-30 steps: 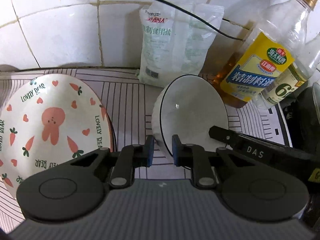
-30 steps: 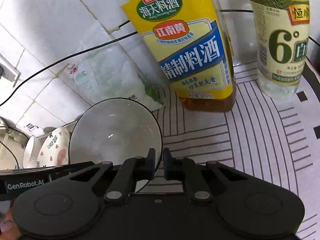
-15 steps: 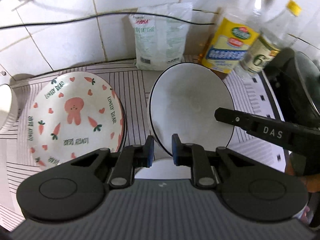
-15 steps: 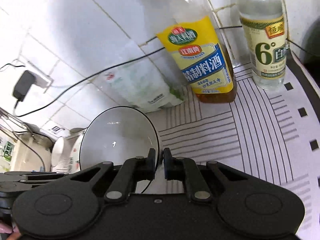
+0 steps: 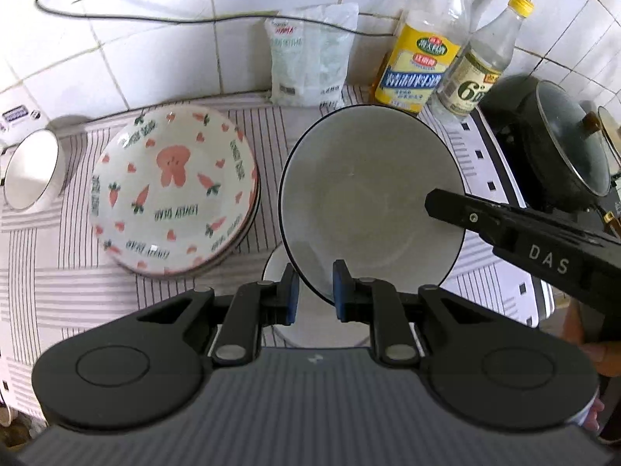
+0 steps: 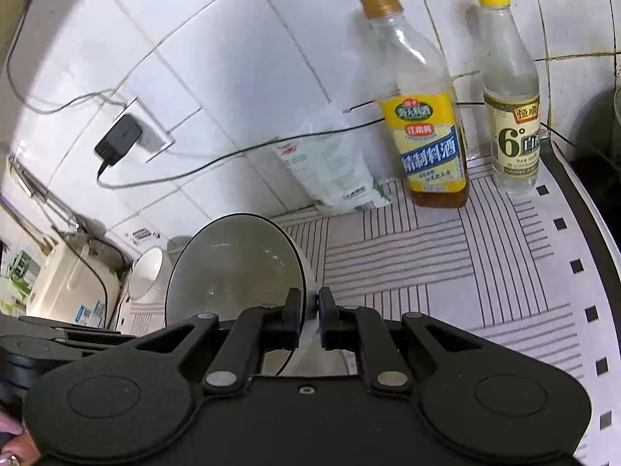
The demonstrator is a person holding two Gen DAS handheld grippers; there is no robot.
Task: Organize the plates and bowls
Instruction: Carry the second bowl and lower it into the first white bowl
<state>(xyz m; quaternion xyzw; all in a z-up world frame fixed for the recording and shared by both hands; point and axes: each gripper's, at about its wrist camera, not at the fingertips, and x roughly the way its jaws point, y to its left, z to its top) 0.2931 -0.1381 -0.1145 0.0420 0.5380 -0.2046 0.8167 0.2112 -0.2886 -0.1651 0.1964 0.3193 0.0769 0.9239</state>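
A white bowl with a dark rim point(image 5: 368, 202) hangs tilted in the air, above another white dish point(image 5: 279, 272) partly hidden below it. My right gripper point(image 6: 309, 310) is shut on the bowl's rim point(image 6: 233, 264); its finger shows in the left wrist view point(image 5: 504, 229). My left gripper point(image 5: 314, 289) straddles the bowl's near rim, jaws slightly apart, grip unclear. A stack of carrot-and-bunny plates point(image 5: 170, 194) lies to the left. A small white bowl point(image 5: 31, 174) stands at the far left.
A salt bag point(image 5: 310, 58), a yellow-label bottle point(image 5: 419, 58) and a vinegar bottle point(image 5: 477, 77) stand against the tiled wall. A black lidded pot point(image 5: 559, 147) sits at right. A striped cloth point(image 6: 446, 264) covers the counter. A charger point(image 6: 120, 139) with its cable hangs on the wall.
Both grippers have risen and pulled back with the white bowl, lifting it off the cloth. A second white dish has come into view beneath it.
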